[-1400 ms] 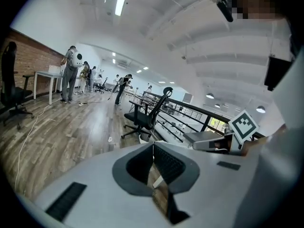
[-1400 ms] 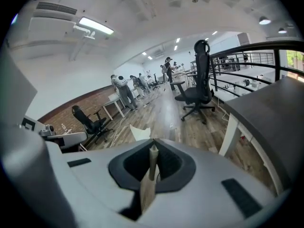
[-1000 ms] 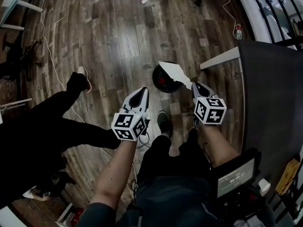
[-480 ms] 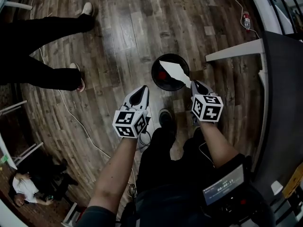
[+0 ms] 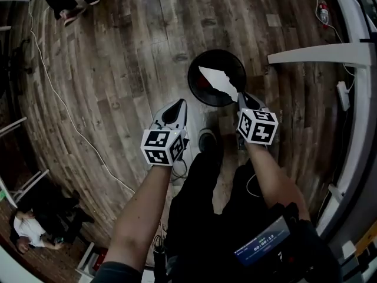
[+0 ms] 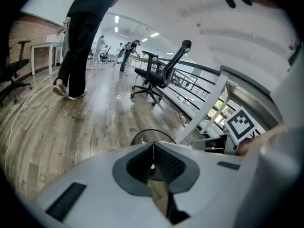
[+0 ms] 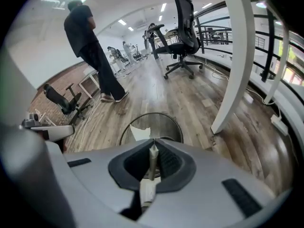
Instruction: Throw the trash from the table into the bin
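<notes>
Both claws lower than a second ago and the black bin [image 5: 232,62] nearer beneath them, torn white paper scrap [image 5: 219,82] hanging over the bin's open mouth, pinched in the closed right claw [image 5: 240,97], left claw [image 5: 178,104] closed and empty, left of the bin, above wooden floor [image 5: 118,69]

We look down on a dark wood-plank floor [image 5: 129,52]. On it stand a round black bin [image 5: 230,63] and an office chair [image 7: 185,32], and a white cable [image 5: 121,181] trails across the boards.
</notes>
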Tool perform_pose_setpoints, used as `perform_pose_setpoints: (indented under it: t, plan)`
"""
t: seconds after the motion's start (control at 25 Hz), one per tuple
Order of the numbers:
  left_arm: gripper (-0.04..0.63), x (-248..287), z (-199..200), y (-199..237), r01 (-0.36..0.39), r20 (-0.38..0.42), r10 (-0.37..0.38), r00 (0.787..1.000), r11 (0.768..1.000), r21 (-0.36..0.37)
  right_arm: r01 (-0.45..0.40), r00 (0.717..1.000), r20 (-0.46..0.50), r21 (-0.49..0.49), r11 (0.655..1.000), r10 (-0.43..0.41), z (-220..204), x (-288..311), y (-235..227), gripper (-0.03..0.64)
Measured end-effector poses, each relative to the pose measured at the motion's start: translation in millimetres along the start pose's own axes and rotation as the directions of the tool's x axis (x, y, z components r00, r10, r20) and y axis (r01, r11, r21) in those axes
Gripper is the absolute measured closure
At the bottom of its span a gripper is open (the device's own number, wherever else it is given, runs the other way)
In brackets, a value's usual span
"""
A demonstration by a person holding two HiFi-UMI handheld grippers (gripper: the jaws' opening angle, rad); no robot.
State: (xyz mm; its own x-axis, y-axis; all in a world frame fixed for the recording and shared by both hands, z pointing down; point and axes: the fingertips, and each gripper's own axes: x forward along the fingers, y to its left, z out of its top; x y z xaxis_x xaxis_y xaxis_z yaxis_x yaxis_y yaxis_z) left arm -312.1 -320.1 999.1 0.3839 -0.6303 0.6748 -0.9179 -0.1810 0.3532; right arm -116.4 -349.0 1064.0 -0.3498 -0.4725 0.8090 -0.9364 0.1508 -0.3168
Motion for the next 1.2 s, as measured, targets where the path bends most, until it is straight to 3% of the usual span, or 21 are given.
perform_pose_setpoints:
  t: [0.52,0.68,0.76,0.96,1.2]
  plan:
    - [0.586,28,-44,8,-0.044,0.005,0.044,0.999,0.998,-0.049,0.006,1.0,-0.012,-0.017,1.0,-0.006,-29,51,-11,0.602]
    - [0.586,21,-42,7,-0.058,0.018,0.06,0.998,0.996,-0.07,-0.042,0.999,-0.012,-0.003,0.999,0.042,-30,54,-7,0.45]
    - [0.586,14,-39,-1,-0.052,0.018,0.053,0.998,0.997,-0.061,-0.065,0.998,-0.003,0.01,0.998,0.065,-28,52,-7,0.441]
    - [0.586,-13,-22,-20,-0.043,0.023,0.045,0.999,0.997,-0.058,-0.082,0.997,-0.007,0.022,0.996,0.082,-16,14,-4,0.442]
    - [0.586,-64,24,-68,0.008,0.049,-0.004,0.999,0.997,-0.073,-0.099,0.995,0.021,0.003,0.995,0.099,28,-88,8,0.442]
